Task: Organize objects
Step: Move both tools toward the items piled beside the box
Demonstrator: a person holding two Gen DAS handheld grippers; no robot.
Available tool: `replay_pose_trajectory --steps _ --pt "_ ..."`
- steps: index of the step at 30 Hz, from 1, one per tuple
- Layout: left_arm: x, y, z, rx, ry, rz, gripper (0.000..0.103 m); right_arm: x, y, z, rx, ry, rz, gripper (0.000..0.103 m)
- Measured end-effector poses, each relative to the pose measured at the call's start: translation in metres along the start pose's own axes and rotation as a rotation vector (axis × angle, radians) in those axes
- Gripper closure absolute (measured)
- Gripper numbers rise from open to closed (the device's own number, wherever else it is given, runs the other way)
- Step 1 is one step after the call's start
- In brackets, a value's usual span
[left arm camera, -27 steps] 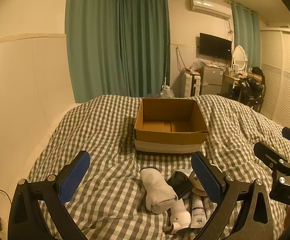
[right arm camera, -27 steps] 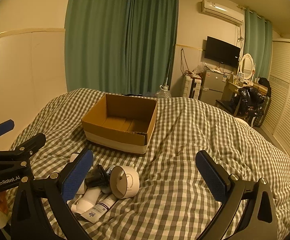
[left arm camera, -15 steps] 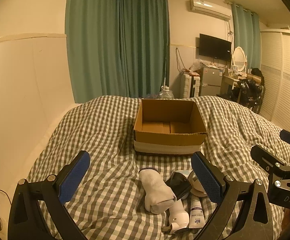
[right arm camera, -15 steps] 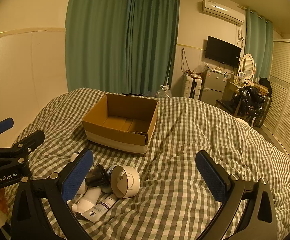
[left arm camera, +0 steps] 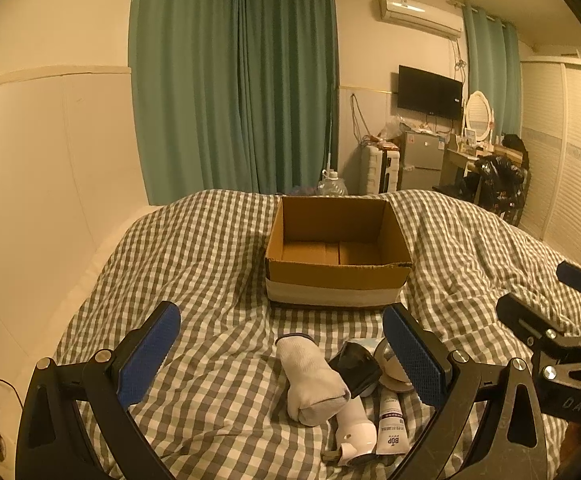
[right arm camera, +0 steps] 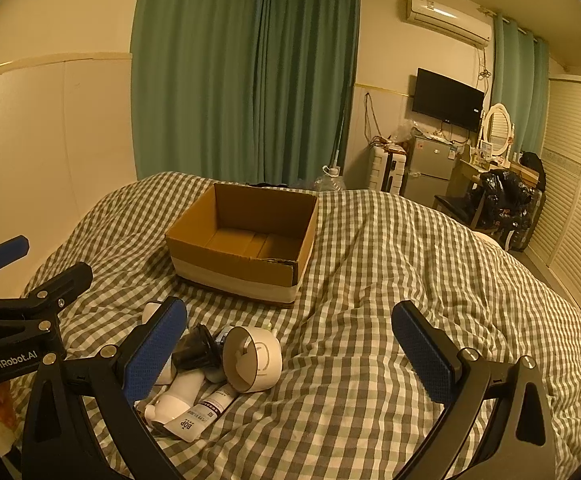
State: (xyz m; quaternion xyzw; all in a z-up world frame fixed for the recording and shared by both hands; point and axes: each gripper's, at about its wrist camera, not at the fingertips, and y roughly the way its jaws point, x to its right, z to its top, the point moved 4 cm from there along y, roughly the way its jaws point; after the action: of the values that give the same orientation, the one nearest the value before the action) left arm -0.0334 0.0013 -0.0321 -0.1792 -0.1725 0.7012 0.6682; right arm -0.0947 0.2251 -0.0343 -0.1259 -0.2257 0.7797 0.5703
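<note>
An open, empty cardboard box (left arm camera: pixel 336 256) (right arm camera: pixel 246 242) sits on the checked bed. In front of it lies a small pile: a rolled white sock (left arm camera: pixel 310 380), a black cup-like piece (left arm camera: pixel 356 364) (right arm camera: pixel 194 350), a white round holder (right arm camera: pixel 254 360), a white bottle (left arm camera: pixel 356 428) (right arm camera: pixel 176 398) and a white tube marked BOP (left arm camera: pixel 390 424) (right arm camera: pixel 202 412). My left gripper (left arm camera: pixel 282 354) is open and empty, just before the pile. My right gripper (right arm camera: pixel 290 348) is open and empty, to the pile's right. Each gripper shows in the other's view (left arm camera: pixel 562 344) (right arm camera: pixel 18 320).
The checked duvet (right arm camera: pixel 410 280) covers the whole bed. A pale wall panel (left arm camera: pixel 50 200) runs along the left. Green curtains (left arm camera: pixel 230 92) hang behind the bed. A fridge, desk, mirror and TV (left arm camera: pixel 429 92) stand at the far right.
Both grippers have drifted slightly; the box and pile sit a touch lower and nearer in view. Both stay open and empty. Nothing on the bed has moved.
</note>
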Motion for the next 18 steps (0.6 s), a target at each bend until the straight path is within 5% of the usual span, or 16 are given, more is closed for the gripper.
replay_pose_trajectory --steps 18 --pt "0.0069 0.0036 -0.0043 -0.009 -0.003 0.065 0.0 0.0053 0.0059 -0.0101 -0.006 0.016 0.023 0.0"
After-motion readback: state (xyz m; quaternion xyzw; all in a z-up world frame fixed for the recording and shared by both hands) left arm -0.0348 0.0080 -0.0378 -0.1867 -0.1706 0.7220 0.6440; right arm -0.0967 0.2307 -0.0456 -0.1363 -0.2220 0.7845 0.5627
